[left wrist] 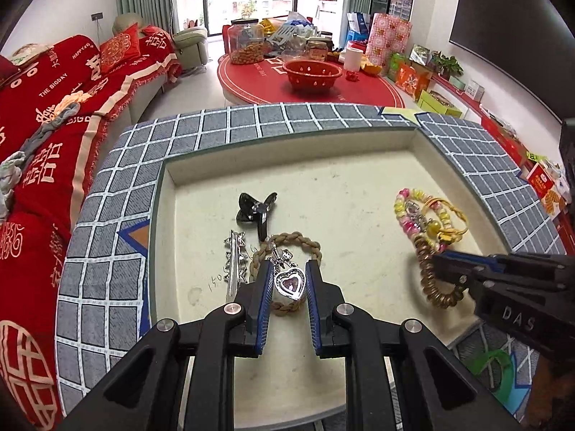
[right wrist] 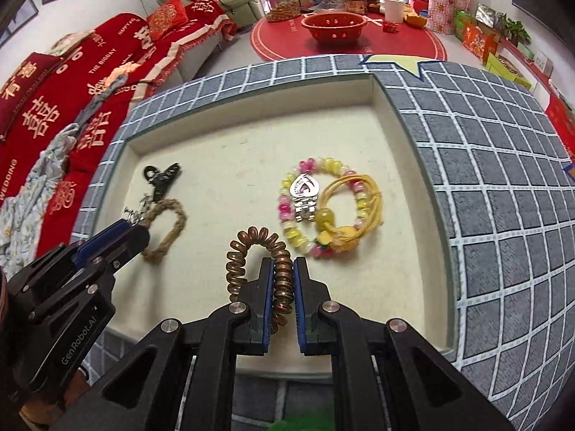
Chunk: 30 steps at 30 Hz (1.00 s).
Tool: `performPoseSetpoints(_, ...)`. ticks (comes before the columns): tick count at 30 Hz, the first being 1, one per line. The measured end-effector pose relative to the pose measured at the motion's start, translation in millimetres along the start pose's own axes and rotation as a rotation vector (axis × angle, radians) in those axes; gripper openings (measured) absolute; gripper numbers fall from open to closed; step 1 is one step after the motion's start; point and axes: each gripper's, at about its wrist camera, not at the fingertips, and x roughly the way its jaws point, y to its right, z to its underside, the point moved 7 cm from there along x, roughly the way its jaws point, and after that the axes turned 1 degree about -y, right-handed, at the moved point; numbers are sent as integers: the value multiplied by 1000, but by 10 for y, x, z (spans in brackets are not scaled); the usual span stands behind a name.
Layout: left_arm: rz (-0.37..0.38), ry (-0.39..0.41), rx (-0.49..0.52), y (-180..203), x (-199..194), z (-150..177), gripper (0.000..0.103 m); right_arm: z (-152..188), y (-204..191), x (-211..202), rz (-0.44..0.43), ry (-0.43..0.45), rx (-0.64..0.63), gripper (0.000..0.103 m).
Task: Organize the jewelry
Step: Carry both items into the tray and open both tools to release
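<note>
A cream tray (left wrist: 345,186) (right wrist: 251,136) is sunk into a grey checked surface. My left gripper (left wrist: 287,269) is shut on a silver heart pendant (left wrist: 289,282) above a braided tan bracelet (left wrist: 293,239) (right wrist: 169,230). Beside it lie a silver hair clip (left wrist: 233,262) and a black claw clip (left wrist: 257,208) (right wrist: 161,176). My right gripper (right wrist: 282,264) (left wrist: 440,260) is shut on a coppery spiral hair tie (right wrist: 248,248) (left wrist: 436,287). To its right sit a pink and yellow bead bracelet (right wrist: 298,230) (left wrist: 404,212), a second silver heart pendant (right wrist: 305,188) and a yellow cord hair tie (right wrist: 359,197) (left wrist: 449,219).
The grey checked cloth (left wrist: 118,215) (right wrist: 485,186) frames the tray on all sides. A red covered sofa (left wrist: 46,115) stands to the left. Behind is a red round table (left wrist: 309,82) with a red colander (left wrist: 312,72), jars and boxes.
</note>
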Motion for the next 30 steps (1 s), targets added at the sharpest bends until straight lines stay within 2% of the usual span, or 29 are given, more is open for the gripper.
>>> performPoseSetpoints(7,-46,-4,23,-7,93,63,32,-79,232,-20,109,47,1,11)
performPoseSetpoints(13,-80,7,47,54,88,79,32,-54,209,-27,143,59,-28,12)
performPoseSetpoints(17,-101,4,54,53,68,90,32,-46,209,-47,128,52,-11,15)
performPoseSetpoints(18,-101,3,52,43,67,92,32,-37,206,-44,123,49,-7,22)
performPoseSetpoints(21,-108,6,42,36,46,94,32,-37,211,-85,105,59,1,51)
performPoseSetpoints(26,-106,25,24,23,-41,77,32,-60,167,-215,38,88,26,58)
performPoseSetpoints(28,-110,39,22,8,-91,56,32,-53,165,-268,7,99,47,70)
performPoseSetpoints(30,-118,46,23,11,-129,45,32,-41,176,-330,-11,114,68,70)
